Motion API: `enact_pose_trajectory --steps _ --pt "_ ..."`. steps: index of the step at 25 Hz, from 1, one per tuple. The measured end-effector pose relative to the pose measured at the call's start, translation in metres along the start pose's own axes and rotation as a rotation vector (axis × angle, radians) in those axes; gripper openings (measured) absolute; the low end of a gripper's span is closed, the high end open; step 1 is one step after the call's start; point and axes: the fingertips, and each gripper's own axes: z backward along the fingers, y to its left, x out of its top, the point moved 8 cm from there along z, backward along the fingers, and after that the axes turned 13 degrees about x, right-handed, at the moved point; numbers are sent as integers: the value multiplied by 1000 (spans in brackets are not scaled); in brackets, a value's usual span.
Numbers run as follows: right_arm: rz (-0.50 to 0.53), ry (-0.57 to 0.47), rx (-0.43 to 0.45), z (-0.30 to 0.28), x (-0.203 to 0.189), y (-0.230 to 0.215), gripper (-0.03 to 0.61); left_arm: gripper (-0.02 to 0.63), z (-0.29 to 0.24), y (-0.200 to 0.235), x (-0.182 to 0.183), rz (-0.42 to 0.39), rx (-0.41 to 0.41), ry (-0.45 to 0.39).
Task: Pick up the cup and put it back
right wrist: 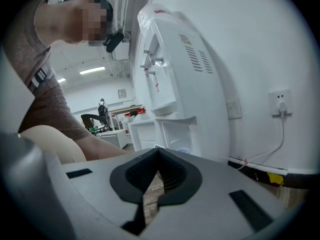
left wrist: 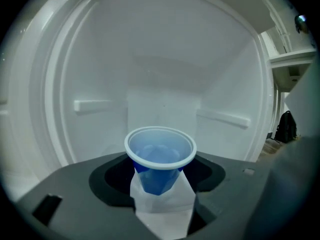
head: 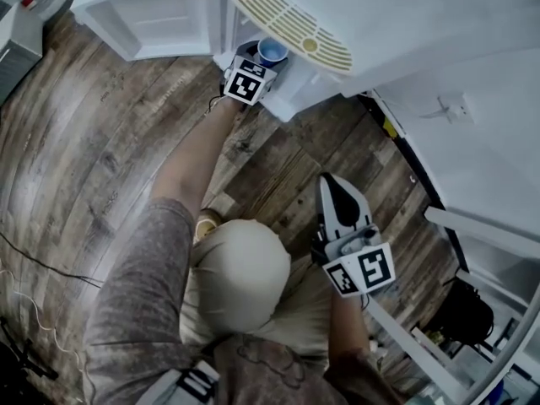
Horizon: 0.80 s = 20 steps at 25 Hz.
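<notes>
You've got faint letters, perhaps "KTO", on the pale strip point(right wrist: 156, 188) showing through your right gripper's point(right wrist: 159, 153) gap; nothing else reads.

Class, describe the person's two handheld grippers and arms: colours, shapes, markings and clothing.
The left gripper and right gripper have grey bodies with a black recess round the jaws; the right narrows to a point. The left cube and right cube are white with black square markers. The sleeve is short and grey-brown.

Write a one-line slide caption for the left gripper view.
Left gripper clasps a blue cup inside a white compartment.
</notes>
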Motion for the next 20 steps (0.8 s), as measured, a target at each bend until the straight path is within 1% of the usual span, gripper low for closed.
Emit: enact_pose_trajectory --steps 4,9,14,20 --pt "21 3 19 -1 -1 3 2 296 30 2 11 -3 11 -8" --pt "30 16 45 -4 -5 6 2 296 85 3 33 12 -11 -49" --pt "29 18 59 -9 -6 12 2 296 144 4 60 27 -61 -53" --pt "38 14 105 -14 -8 23 2 293 216 4 83 8 -66 -52"
